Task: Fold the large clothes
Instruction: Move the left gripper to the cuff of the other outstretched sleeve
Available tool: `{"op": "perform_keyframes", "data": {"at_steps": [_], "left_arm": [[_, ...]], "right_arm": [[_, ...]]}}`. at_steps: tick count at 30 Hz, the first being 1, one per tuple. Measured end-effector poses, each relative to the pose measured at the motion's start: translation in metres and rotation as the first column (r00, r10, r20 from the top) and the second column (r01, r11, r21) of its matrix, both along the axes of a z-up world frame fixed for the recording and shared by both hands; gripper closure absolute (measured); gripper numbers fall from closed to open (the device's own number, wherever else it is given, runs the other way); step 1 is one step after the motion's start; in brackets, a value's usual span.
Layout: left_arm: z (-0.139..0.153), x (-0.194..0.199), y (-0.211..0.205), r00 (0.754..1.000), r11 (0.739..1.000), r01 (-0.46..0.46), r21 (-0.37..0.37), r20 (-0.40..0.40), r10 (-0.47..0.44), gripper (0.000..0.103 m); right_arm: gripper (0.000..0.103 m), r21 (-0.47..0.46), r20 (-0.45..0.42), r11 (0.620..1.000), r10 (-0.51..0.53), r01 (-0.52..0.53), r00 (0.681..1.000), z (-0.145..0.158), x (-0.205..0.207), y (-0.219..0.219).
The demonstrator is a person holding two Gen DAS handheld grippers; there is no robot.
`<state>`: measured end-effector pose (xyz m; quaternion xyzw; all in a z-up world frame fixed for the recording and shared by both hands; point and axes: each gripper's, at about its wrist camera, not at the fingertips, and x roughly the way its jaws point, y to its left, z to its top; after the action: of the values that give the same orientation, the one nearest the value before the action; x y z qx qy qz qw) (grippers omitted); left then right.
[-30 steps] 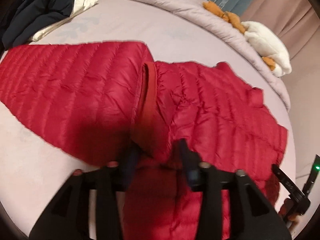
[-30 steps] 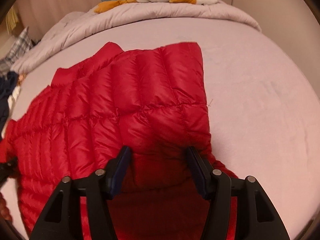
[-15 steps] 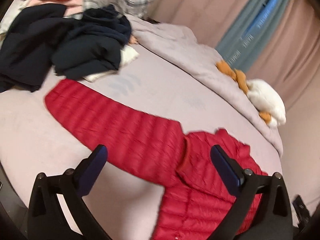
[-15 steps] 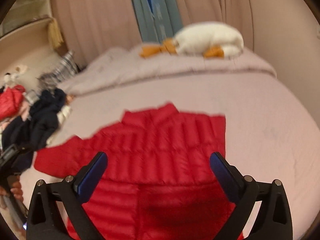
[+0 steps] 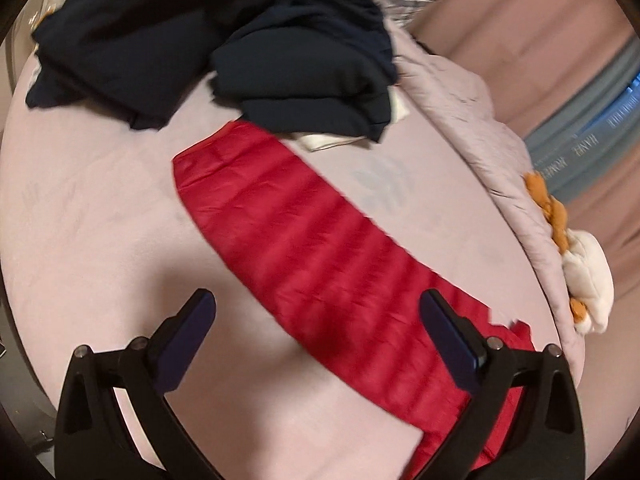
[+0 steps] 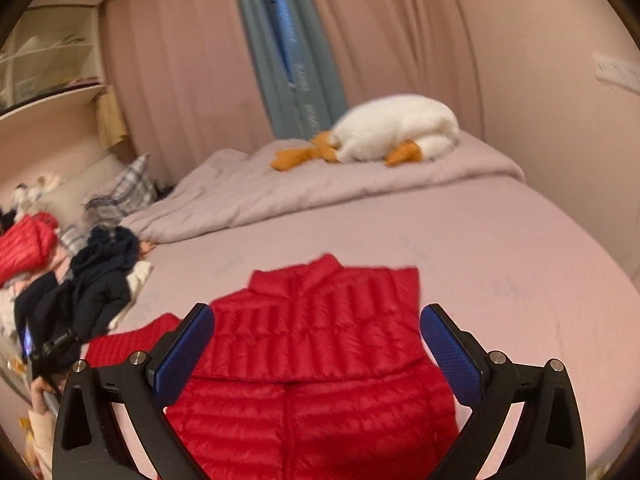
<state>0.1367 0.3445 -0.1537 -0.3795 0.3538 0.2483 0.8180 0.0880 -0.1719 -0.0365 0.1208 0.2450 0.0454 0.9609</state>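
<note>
While both of my tools hang above the bed (image 6: 500,248), my left fingers (image 5: 316,330) are spread wide with nothing between them, and my right fingers (image 6: 316,344) are spread just as wide and equally empty.

Nearest me on the right side, the red down jacket (image 6: 320,380) lies flat on the pinkish sheet by the near edge of the bed, its body under and just past my right fingers, its collar pointing toward the far edge. One sleeve (image 5: 304,248) runs out straight from the body toward the bed's left side, and my left fingers frame its nearer part without touching it. The cuff end of that sleeve stops just beside a heap of dark navy clothes (image 5: 248,48); whether the two touch, I cannot tell. A pale garment (image 5: 324,142) peeks out from under that heap.

Farther on, a crumpled grey duvet (image 6: 280,196) stretches along the far edge of the bed. On it lies a white plush goose (image 6: 396,128) with orange beak and feet. At the bed's left end, a plaid pillow (image 6: 132,184) leans near another red padded garment (image 6: 24,248). Behind everything hang pink curtains (image 6: 400,32) and a blue curtain (image 6: 292,52).
</note>
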Motion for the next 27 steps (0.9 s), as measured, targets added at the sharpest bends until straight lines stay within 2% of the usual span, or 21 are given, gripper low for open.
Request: {"op": "perform_keyframes", "data": {"at_steps": [4,8,10,13,16,19,22,23,24,25,26,27], "left_arm": [[-0.026,0.005,0.022,0.994,0.997,-0.077,0.008,-0.078,0.077,0.006],[-0.054,0.009,0.042,0.990,0.993,-0.109,-0.054,-0.099,0.104,0.008],[-0.067,0.010,0.048,0.984,0.989,-0.137,-0.057,-0.123,0.130,0.010],[-0.065,0.012,0.048,0.984,0.989,-0.147,0.001,-0.098,0.146,0.010],[-0.066,0.016,0.053,0.985,0.987,-0.162,-0.019,-0.069,0.161,0.010],[-0.068,0.016,0.058,0.984,0.983,-0.178,-0.049,-0.011,0.177,0.023],[-0.071,0.018,0.063,0.980,0.977,-0.190,-0.092,0.035,0.194,0.027],[-0.070,0.019,0.063,0.979,0.976,-0.195,-0.099,0.042,0.200,0.035],[-0.071,0.019,0.063,0.978,0.974,-0.201,-0.104,0.042,0.206,0.049],[-0.072,0.024,0.062,0.977,0.974,-0.203,-0.101,0.036,0.208,0.058],[-0.073,0.025,0.062,0.978,0.975,-0.202,-0.096,0.026,0.205,0.075],[-0.073,0.027,0.061,0.981,0.977,-0.192,-0.096,0.018,0.195,0.081]], "right_arm": [[0.001,0.040,-0.062,0.999,-0.017,0.020,0.998,-0.013,0.003,-0.005],[0.001,0.018,-0.082,0.999,-0.041,0.042,0.996,-0.017,0.004,-0.006],[0.001,0.010,-0.088,0.999,-0.047,0.048,0.995,-0.018,0.004,-0.006],[0.001,0.017,-0.095,0.999,-0.044,0.046,0.995,-0.020,0.004,-0.005],[0.001,0.015,-0.101,0.999,-0.042,0.043,0.994,-0.022,0.005,-0.004],[0.001,0.011,-0.110,0.999,-0.038,0.040,0.993,-0.024,0.007,-0.002],[0.001,0.009,-0.117,0.999,-0.031,0.032,0.993,-0.026,0.007,0.001],[0.001,0.007,-0.122,0.999,-0.031,0.032,0.992,-0.027,0.008,0.001],[0.001,0.008,-0.124,0.999,-0.031,0.032,0.992,-0.028,0.008,0.002],[0.001,0.013,-0.126,0.999,-0.028,0.030,0.992,-0.028,0.008,0.002],[0.001,0.020,-0.127,0.999,-0.025,0.028,0.992,-0.028,0.007,0.001],[0.001,0.026,-0.126,0.999,-0.022,0.026,0.992,-0.029,0.007,0.001]]}}
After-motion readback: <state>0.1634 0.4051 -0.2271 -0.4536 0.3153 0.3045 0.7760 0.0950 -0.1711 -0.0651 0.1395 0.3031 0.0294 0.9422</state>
